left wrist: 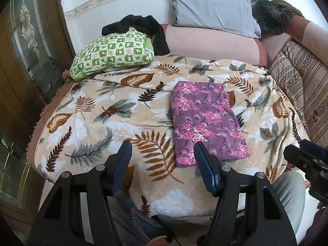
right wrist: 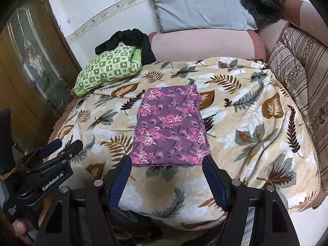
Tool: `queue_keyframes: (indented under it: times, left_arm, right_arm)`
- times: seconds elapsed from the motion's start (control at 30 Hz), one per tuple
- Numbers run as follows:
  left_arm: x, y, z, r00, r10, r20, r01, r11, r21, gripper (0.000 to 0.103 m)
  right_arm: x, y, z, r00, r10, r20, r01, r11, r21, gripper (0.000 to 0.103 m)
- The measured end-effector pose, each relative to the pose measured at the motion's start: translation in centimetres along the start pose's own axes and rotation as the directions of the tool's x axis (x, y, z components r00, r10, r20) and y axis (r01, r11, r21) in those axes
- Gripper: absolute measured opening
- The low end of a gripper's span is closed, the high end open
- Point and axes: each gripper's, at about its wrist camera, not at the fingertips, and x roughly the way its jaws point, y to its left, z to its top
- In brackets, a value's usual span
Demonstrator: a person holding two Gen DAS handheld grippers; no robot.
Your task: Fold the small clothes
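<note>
A purple cloth with pink flowers [left wrist: 207,121] [right wrist: 170,125] lies folded into a flat rectangle on the leaf-patterned blanket [left wrist: 98,119] [right wrist: 246,123]. My left gripper [left wrist: 163,150] hovers open over the blanket's near edge, just left of the cloth's near corner, with nothing between its blue pads. My right gripper [right wrist: 167,165] is open too, held in front of the cloth's near edge and holding nothing. Each gripper also shows at the side of the other's view: the right gripper [left wrist: 305,155] and the left gripper [right wrist: 59,146].
A green checked pillow [left wrist: 110,53] [right wrist: 106,69] with a black garment [left wrist: 143,26] [right wrist: 131,39] behind it lies at the back left. A grey cushion [left wrist: 213,8] leans on the pink backrest [left wrist: 209,43]. A striped cushion [right wrist: 299,69] is on the right, a wooden door [left wrist: 24,61] on the left.
</note>
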Motion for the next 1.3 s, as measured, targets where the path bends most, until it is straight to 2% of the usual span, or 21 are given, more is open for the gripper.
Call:
queue_keyframes:
  times: [1.3]
  left_arm:
    - [-0.18,-0.46,-0.10,1.000,-0.005,0.011,0.005,1.000,0.016,0.063]
  right_arm:
    - [0.02,-0.10,0.03,1.000,-0.019,-0.005,0.019,1.000,0.008,0.069]
